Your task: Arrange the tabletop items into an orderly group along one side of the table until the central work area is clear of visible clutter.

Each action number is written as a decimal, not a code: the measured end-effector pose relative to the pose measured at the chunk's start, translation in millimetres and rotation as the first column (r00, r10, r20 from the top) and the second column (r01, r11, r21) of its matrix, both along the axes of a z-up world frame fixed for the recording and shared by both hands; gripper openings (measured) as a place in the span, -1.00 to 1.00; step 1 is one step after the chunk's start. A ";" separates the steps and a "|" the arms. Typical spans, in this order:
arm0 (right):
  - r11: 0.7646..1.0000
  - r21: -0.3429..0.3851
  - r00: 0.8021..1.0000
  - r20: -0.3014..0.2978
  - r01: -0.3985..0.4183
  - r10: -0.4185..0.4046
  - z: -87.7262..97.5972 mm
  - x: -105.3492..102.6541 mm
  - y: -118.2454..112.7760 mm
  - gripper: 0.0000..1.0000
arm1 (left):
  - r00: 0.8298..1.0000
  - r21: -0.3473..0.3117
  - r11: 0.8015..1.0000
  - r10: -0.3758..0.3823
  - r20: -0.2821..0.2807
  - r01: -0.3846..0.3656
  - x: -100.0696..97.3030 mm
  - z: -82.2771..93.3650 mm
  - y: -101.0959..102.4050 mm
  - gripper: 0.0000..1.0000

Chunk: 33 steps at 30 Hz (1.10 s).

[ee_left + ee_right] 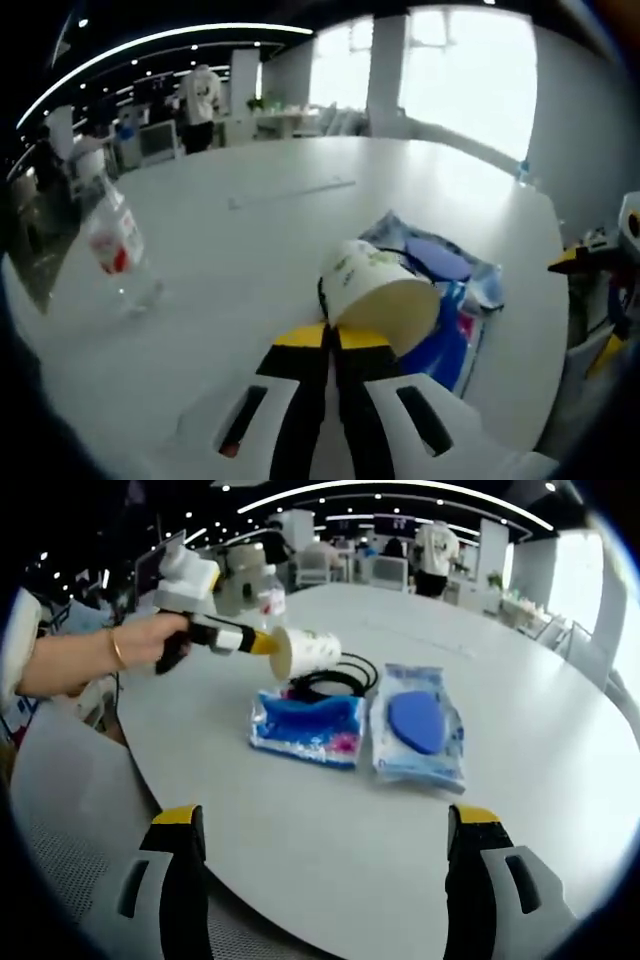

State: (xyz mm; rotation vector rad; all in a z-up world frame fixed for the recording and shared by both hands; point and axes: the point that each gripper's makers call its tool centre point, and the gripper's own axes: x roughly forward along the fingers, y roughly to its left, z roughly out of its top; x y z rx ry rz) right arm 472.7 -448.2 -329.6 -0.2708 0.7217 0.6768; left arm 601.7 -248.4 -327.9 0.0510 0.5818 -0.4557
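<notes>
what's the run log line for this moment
left gripper: shut on paper cup, lifted | right gripper: open, hovering | wipe packs, cable: on table

My round white table (560, 780) carries 2 blue packets (305, 723) (418, 730) side by side, a black cable coil (335, 680) at their 12 o'clock, and a clear bottle (118, 250) at 10 o'clock.

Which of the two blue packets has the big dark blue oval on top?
The packet farther from the paper cup, lying flat and alone. The other packet has pink markings and lies beside the black cable.
</notes>
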 end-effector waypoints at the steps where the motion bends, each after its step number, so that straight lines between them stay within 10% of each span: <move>1: 1.000 -0.001 1.000 0.000 0.000 0.000 0.0 -0.1 -0.1 0.99 | 1.000 0.006 1.000 0.005 -0.003 -0.005 -1.4 0.6 2.9 -1.00; 14: 0.999 0.006 0.998 0.039 -0.045 0.044 5.4 2.0 7.8 0.99 | 0.997 -0.014 1.000 -0.013 -0.082 0.012 -25.4 8.1 14.8 -1.00; 33: 0.976 -0.046 0.958 0.185 -0.215 0.220 37.3 21.4 37.4 0.99 | 0.985 0.016 0.986 -0.162 -0.051 0.163 -54.4 26.5 -2.1 -1.00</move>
